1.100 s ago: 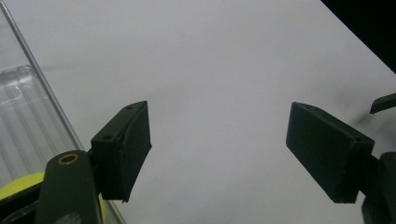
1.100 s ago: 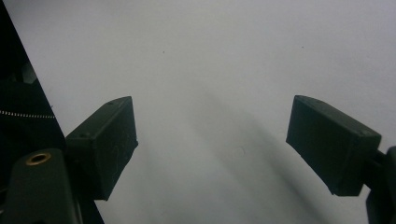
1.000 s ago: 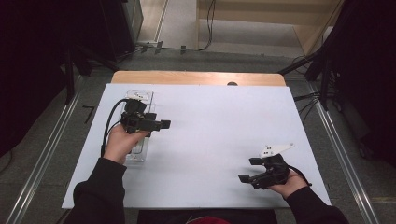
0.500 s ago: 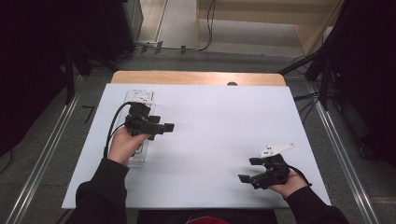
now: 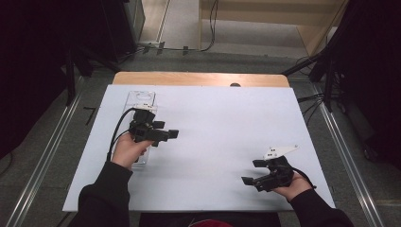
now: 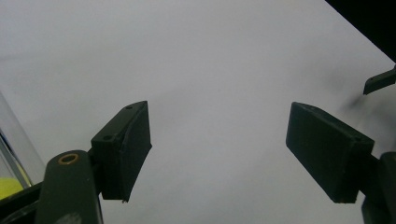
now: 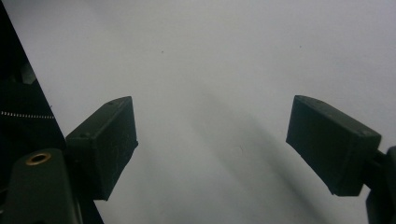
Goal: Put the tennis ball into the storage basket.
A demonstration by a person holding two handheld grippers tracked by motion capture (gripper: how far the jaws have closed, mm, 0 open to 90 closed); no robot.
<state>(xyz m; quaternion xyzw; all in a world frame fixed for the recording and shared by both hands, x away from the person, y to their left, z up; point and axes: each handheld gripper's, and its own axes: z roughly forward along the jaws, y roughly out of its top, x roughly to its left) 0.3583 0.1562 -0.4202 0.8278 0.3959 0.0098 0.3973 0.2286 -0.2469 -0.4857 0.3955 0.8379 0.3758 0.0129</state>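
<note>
Near the left edge of the white table (image 5: pixel 213 118) lies a clear plastic box (image 5: pixel 140 99), long and see-through, under the left gripper (image 5: pixel 168 135) with wide, empty jaws, while the right gripper (image 5: pixel 249 172), also wide and empty, sits far across bare table.

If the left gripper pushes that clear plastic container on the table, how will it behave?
The clear container lies long and flat, so it would probably slide on the smooth white table rather than tip. It looks thin-walled, so likely light and somewhat flexible. The left gripper is open above it.
</note>
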